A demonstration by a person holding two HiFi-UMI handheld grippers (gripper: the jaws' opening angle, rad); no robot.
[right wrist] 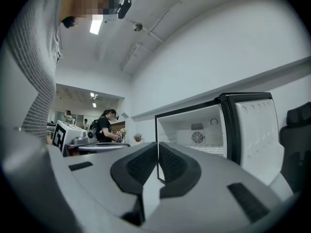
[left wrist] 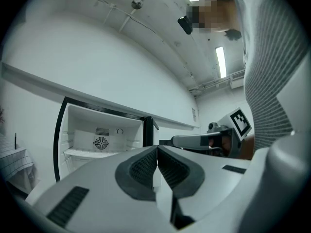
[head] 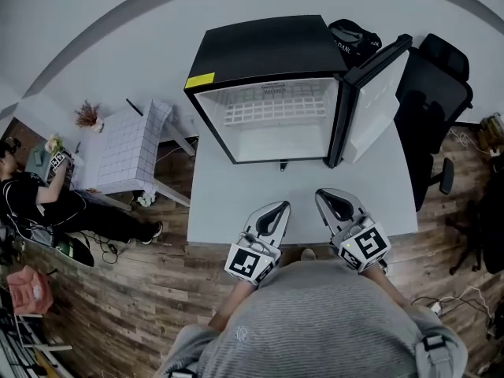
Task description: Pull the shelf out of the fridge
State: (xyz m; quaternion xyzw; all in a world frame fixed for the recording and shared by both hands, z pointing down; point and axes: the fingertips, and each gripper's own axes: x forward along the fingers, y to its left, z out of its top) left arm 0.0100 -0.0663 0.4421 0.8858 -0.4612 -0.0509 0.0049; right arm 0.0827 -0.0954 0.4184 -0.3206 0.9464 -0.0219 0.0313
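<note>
A small black fridge [head: 260, 53] stands on the grey table [head: 228, 203] with its door [head: 376, 101] swung open to the right. Inside, a white wire shelf [head: 276, 110] sits across the upper part; it also shows as the shelf [left wrist: 92, 153] in the left gripper view and the shelf [right wrist: 211, 151] in the right gripper view. My left gripper [head: 278, 208] and right gripper [head: 324, 197] hover side by side over the table's near edge, well short of the fridge. Both are shut with nothing between the pads.
A black office chair [head: 437, 109] stands right of the fridge door, with a black bag [head: 354, 38] behind the fridge. A white gridded table [head: 126, 148] is to the left, and a person [head: 47, 199] sits on the floor beside it.
</note>
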